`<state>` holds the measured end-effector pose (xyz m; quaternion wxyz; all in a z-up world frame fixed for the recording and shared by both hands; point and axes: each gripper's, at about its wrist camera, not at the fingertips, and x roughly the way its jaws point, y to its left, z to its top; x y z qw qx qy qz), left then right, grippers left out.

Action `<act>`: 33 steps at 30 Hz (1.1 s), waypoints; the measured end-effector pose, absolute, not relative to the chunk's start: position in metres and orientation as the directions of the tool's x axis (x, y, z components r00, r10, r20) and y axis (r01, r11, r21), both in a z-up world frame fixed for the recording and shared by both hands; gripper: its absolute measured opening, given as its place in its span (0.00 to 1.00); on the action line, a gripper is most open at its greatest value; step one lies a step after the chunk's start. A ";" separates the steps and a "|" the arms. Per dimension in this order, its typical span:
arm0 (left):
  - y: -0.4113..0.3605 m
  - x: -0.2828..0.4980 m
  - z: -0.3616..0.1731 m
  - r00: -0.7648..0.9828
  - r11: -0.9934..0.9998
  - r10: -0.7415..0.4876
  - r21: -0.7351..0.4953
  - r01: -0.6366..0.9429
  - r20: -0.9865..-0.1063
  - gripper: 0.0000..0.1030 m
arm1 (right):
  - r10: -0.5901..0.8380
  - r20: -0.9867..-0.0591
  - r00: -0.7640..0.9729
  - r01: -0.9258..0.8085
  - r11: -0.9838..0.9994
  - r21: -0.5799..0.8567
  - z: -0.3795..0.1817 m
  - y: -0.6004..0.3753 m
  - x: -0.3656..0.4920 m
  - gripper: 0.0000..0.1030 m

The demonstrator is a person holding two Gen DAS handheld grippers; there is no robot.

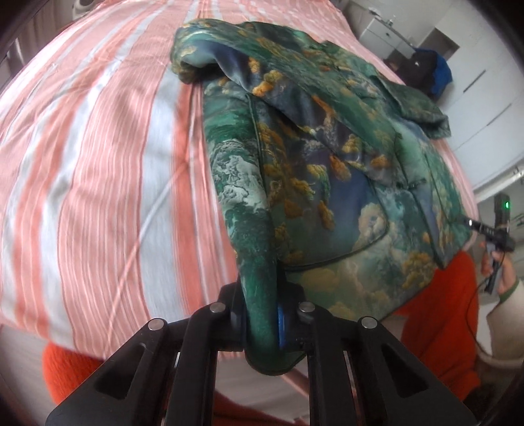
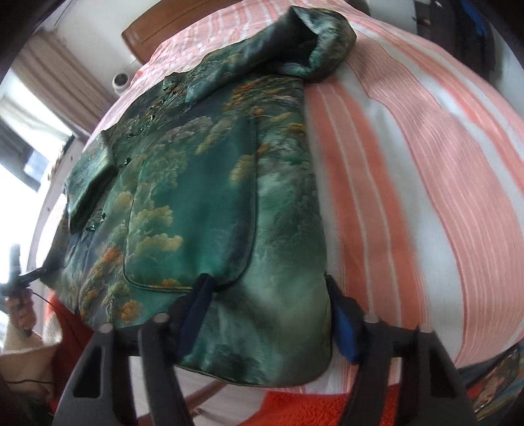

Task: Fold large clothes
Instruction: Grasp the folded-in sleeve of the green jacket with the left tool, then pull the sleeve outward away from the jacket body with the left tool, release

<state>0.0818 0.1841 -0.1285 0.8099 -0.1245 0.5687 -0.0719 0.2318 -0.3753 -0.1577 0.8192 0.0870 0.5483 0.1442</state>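
I'm looking at a green printed jacket (image 1: 327,170) lying flat on the striped pink and white bed cover (image 1: 98,164), its hem at the bed's near edge. My left gripper (image 1: 262,322) is pinched tight on a rolled bit of the hem at the jacket's near left corner. My right gripper (image 2: 271,314) straddles the near right corner, jaws half wide with the hem between the pads; whether the pads press on the cloth I cannot tell. An orange blanket or garment (image 1: 435,311) bunches below the bed's near edge, under the hem. The left view alone shows white drawers (image 1: 383,32) and a dark and blue bundle (image 1: 429,72) past the far corner, plus my other hand (image 1: 501,272) on its handle. The right view alone gives me the wooden headboard (image 2: 183,23), a curtained window (image 2: 36,108) and the far sleeve (image 2: 314,42) folded back.
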 end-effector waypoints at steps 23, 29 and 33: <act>0.046 0.131 -0.055 0.635 0.688 0.028 0.476 0.548 -0.772 0.96 | 0.212 -0.754 0.622 -0.088 0.975 0.202 -0.080 -0.312 0.149 0.89; -0.001 0.196 -0.132 0.597 0.582 0.053 0.511 0.633 -0.800 0.96 | 0.259 -0.729 0.634 -0.142 0.965 0.219 -0.069 -0.282 0.123 0.89; 0.005 0.221 -0.127 0.535 0.708 -0.044 0.352 0.612 -0.843 0.11 | 0.210 -0.735 0.645 -0.154 0.978 0.143 -0.070 -0.273 0.109 0.89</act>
